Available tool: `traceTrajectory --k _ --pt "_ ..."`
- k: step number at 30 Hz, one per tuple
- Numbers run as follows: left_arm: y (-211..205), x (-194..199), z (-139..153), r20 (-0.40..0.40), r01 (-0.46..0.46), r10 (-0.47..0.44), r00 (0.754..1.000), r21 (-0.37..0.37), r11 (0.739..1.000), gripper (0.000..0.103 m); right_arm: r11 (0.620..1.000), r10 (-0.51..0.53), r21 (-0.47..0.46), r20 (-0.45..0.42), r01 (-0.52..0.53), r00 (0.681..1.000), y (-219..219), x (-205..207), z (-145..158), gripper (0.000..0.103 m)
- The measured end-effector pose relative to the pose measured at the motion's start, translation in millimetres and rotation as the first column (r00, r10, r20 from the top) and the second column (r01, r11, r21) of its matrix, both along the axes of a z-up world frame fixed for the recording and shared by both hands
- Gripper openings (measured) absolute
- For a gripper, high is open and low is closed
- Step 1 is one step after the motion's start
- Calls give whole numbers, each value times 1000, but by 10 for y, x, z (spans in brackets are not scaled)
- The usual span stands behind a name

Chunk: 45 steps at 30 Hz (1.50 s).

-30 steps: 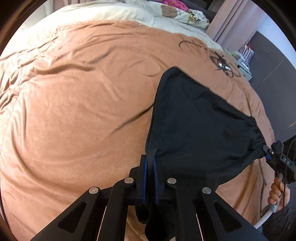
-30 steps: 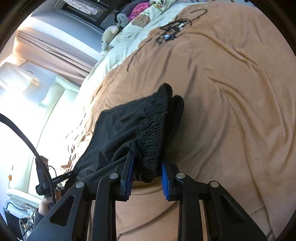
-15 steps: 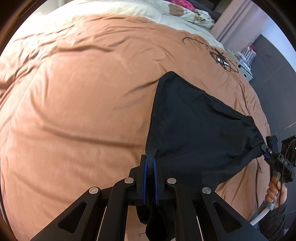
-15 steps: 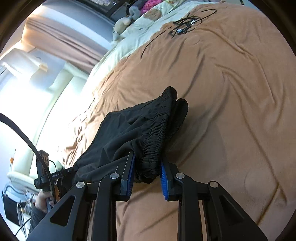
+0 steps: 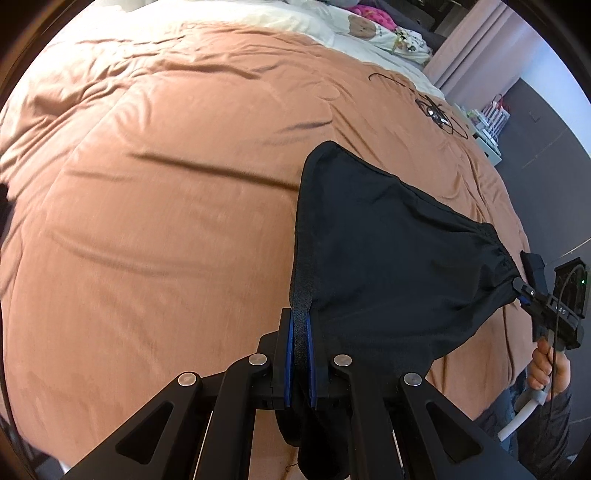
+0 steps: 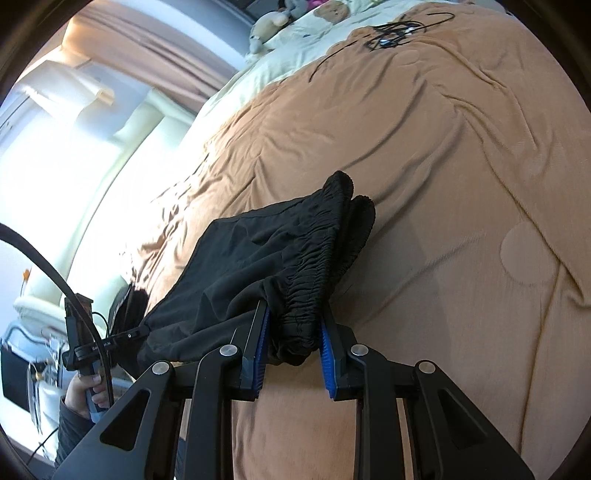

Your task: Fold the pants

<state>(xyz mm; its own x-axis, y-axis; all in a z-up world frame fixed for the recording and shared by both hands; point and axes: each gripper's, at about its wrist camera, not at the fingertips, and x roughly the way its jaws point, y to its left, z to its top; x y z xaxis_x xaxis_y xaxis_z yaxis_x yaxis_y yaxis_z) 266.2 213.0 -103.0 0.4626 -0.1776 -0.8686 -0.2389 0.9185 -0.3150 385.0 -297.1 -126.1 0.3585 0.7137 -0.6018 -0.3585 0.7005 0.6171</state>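
The black pants [image 5: 388, 258] hang stretched between my two grippers above the brown bed cover [image 5: 166, 221]. My left gripper [image 5: 300, 325] is shut on the hem edge of the pants. My right gripper [image 6: 293, 325] is shut on the bunched elastic waistband [image 6: 306, 266]; it also shows at the right of the left wrist view [image 5: 522, 291]. In the right wrist view the left gripper [image 6: 138, 332] holds the far corner of the pants [image 6: 240, 266]. The far fold of the fabric rests on the cover.
A tangle of black cable [image 5: 437, 112] lies on the cover at the far side, also in the right wrist view [image 6: 391, 31]. Pillows and soft toys [image 5: 369, 27] are at the head of the bed. A shelf [image 5: 487, 125] stands beside the bed.
Both grippers have moved forward over the bed with the pants still stretched between them; the far fold sits further onto the cover. Both grips are unchanged.
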Motion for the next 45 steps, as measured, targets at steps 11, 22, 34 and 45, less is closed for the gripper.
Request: traceTrajectory --k 11,22,34,45 --pt "-138 -678 -94 19 -63 64 998 -77 995 7 996 80 -47 10 -80 997 4 -102 52 22" --pt "-212 -924 -423 -12 -91 91 996 -179 980 9 982 52 -182 -26 -56 998 86 -83 -20 36" --pt "-23 -1062 -567 30 -148 160 987 -244 958 48 959 -60 -269 91 83 994 93 -247 330 43" --pt "-19 -972 -632 32 -133 147 989 -273 953 48 934 161 -343 152 -101 975 1059 -471 420 43"
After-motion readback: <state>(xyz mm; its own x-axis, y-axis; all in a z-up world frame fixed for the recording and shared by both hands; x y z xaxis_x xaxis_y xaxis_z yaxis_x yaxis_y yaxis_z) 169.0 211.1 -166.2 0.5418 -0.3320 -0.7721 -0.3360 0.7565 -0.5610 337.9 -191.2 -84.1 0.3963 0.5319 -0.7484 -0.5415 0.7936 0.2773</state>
